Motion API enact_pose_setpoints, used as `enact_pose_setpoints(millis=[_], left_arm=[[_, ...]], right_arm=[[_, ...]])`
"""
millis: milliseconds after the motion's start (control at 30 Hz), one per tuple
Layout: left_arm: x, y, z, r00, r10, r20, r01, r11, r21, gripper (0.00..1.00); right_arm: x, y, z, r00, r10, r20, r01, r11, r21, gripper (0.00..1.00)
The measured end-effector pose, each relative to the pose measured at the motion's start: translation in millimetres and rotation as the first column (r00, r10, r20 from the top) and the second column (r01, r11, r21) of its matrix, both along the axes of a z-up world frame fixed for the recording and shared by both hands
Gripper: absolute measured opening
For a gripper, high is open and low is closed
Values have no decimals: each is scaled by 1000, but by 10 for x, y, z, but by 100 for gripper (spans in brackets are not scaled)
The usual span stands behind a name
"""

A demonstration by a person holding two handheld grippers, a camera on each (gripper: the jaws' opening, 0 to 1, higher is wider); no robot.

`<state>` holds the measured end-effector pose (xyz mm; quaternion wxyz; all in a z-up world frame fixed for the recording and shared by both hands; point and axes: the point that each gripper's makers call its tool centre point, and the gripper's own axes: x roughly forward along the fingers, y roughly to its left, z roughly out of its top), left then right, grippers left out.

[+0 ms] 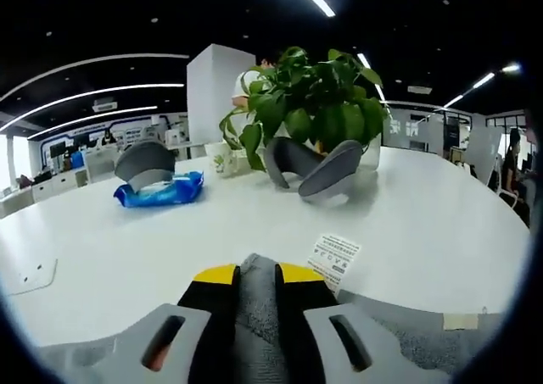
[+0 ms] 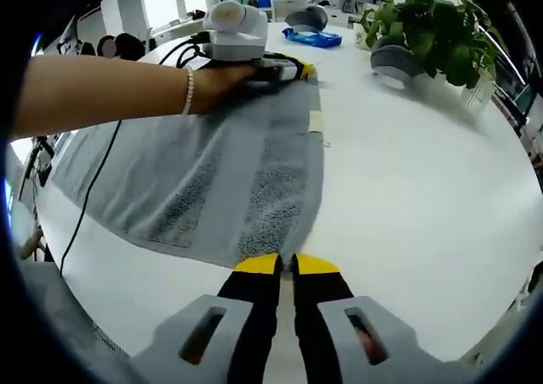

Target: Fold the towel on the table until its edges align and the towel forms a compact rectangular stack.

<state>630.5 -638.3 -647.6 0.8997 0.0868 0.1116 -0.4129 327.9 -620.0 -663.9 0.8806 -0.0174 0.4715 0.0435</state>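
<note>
The grey towel (image 2: 221, 176) lies on the white bench (image 2: 407, 189), folded over at least once. Both the left gripper (image 1: 257, 275) and the right gripper (image 2: 285, 264) pinch its corners; further folds remain.

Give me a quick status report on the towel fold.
Left tongs shut on grey towel corner, right tongs shut on its near edge. Towel partly folded on white table. Potted plant and blue packet sit clear.
</note>
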Motion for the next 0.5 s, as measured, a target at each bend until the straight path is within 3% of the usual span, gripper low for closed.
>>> enact_pose_setpoints(millis=[167, 333, 500], left_arm=[[-26, -16, 7, 1000, -20, -6, 20, 1000, -2, 16], [-79, -47, 17, 999, -43, 29, 41, 998, 42, 5], [-82, -26, 22, 999, -51, 10, 50, 998, 42, 3]], right_arm=[[-4, -6, 1, 1000, -5, -2, 5, 1000, 7, 3], [-3, -7, 1, 1000, -2, -2, 2, 1000, 0, 3], [1, -3, -1, 1000, 1, -1, -1, 1000, -4, 3]])
